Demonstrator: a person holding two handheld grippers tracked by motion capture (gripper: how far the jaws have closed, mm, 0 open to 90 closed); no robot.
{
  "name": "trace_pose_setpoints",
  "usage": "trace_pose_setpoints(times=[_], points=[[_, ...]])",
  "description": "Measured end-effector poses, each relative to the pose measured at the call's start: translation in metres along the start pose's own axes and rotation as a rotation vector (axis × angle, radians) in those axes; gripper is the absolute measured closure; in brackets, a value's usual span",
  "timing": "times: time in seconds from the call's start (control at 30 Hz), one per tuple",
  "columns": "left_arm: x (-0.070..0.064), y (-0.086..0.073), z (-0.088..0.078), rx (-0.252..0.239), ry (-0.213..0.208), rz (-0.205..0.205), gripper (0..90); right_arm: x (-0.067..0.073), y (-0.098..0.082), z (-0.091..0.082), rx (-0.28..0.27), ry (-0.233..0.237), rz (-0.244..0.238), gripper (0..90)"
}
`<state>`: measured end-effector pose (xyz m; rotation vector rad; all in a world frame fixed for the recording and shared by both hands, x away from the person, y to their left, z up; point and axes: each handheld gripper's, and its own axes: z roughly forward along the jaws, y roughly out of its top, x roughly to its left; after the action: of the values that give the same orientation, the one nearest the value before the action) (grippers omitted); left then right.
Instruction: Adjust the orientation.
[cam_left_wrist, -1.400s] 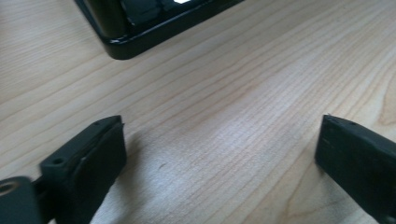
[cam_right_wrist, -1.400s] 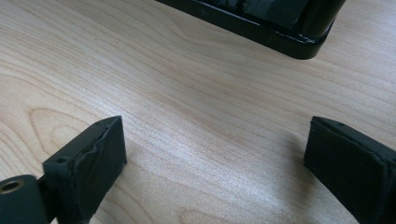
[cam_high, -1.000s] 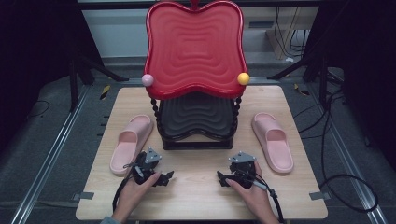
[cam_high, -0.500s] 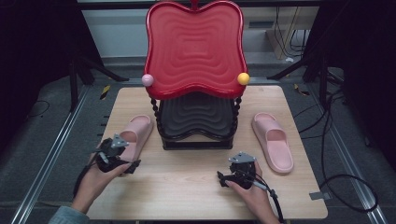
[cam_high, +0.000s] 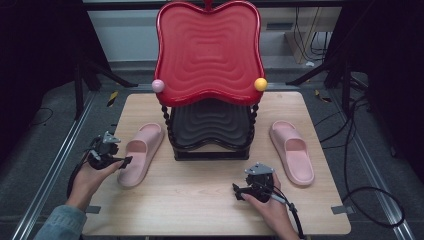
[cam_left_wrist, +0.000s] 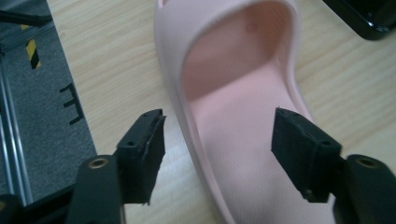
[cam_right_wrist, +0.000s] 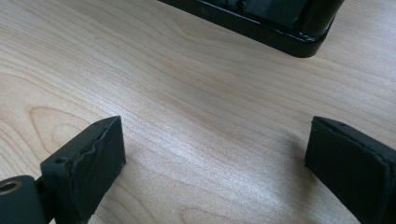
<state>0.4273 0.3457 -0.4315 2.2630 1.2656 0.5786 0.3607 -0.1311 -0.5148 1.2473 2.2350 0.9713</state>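
A fixed camera looks forward and down from above the table's near edge. Two close cameras ride the grippers: the left faces the pink slipper, the right the bare tabletop. All three views share the table.

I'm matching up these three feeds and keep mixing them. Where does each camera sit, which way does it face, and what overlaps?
High view: above the person's side of the table, looking forward and down; both forearms, left tool, right tool.
Left gripper view: rides the left tool, looking down at the left pink slipper; open jaws straddle its outer edge, just been closing.
Right gripper view: rides the right tool, facing bare wood and the black shelf base.
Shared: slipper, shelf base, tabletop.
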Motion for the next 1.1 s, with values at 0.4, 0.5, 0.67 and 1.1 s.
trace_pose_setpoints(times=[0.4, 0.5, 0.67, 1.1], points=[[0.015, 0.018, 0.030, 0.017, 0.039, -0.013, 55.7, 0.000, 0.000, 0.000, 0.000, 0.000, 0.000, 5.2], [0.016, 0.020, 0.034, 0.011, 0.038, -0.022, 61.4, 0.000, 0.000, 0.000, 0.002, -0.001, 0.002, 5.2], [0.020, 0.019, 0.043, 0.003, 0.035, -0.049, 71.2, 0.000, 0.000, 0.000, 0.002, 0.003, -0.004, 5.3], [0.010, 0.001, 0.006, -0.041, 0.049, 0.001, 83.4, 0.000, 0.000, 0.000, 0.001, 0.011, -0.006, 5.2]])
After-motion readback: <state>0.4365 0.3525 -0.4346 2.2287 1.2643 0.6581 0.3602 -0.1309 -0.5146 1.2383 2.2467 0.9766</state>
